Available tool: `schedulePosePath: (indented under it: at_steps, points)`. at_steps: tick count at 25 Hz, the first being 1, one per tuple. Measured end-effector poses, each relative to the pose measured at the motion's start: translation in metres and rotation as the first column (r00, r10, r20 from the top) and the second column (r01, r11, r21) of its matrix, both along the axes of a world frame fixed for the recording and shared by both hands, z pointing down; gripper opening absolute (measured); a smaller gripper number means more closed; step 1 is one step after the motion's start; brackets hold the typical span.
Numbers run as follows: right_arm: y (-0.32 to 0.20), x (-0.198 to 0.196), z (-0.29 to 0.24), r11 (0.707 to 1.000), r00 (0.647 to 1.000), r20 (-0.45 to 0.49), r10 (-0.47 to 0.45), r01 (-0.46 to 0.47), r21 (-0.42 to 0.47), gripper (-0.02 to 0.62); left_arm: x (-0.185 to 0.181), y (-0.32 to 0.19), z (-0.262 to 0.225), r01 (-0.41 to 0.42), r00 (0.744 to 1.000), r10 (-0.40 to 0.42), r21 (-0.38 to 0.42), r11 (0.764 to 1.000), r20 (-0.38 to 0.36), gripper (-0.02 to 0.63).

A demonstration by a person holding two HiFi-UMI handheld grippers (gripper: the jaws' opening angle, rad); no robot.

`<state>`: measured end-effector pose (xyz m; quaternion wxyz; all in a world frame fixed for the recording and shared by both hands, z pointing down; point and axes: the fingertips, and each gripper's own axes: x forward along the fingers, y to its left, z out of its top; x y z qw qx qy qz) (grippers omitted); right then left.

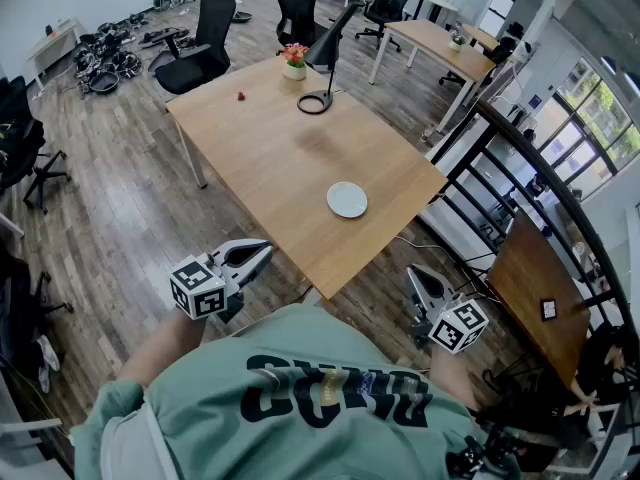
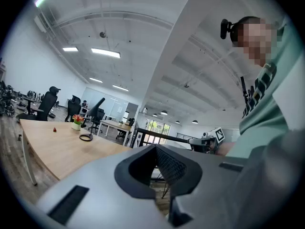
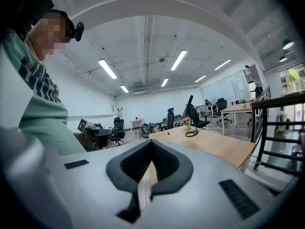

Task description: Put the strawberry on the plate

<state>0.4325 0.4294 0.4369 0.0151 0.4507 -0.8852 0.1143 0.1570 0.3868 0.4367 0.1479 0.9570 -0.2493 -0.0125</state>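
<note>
A small red strawberry (image 1: 240, 95) lies near the far left corner of the wooden table (image 1: 270, 158). A white plate (image 1: 347, 200) sits empty near the table's right edge, closer to me. Both grippers hang off the table's near end, in front of my chest, and neither is near these objects. My left gripper (image 1: 258, 255) is shut with nothing in it, and so is my right gripper (image 1: 418, 274). The left gripper view shows its tips (image 2: 155, 147) meeting and the strawberry (image 2: 54, 130) far off. In the right gripper view, the tips (image 3: 151, 142) are together and the strawberry (image 3: 168, 133) is distant.
A black desk lamp (image 1: 318, 98) and a small flower pot (image 1: 294, 64) stand at the table's far end. Black office chairs (image 1: 200, 48) stand beyond the table. A black railing (image 1: 520, 168) runs along the right, with another small wooden table (image 1: 535, 288) behind it.
</note>
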Motion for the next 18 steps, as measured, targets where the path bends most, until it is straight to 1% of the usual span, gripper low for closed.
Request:
schedulePosePath:
  at_steps: [11,16,18]
  points:
    - [0.016,0.023,0.001,1.000,1.000,-0.014,-0.021,0.021,0.013,0.006,0.024,0.017,-0.010,-0.003,1.000,0.003,0.001,1.000,-0.003,0.005]
    - [0.026,0.037,0.006,0.999,0.999,-0.049,-0.018,0.019,0.027,0.006,0.039,0.029,-0.010,0.000,1.000,0.000,-0.002,1.000,0.015,0.005]
    - [0.029,0.045,0.010,0.999,0.999,-0.048,-0.017,0.019,0.033,0.006,0.046,0.034,-0.010,0.004,1.000,-0.004,-0.006,1.000,0.027,0.005]
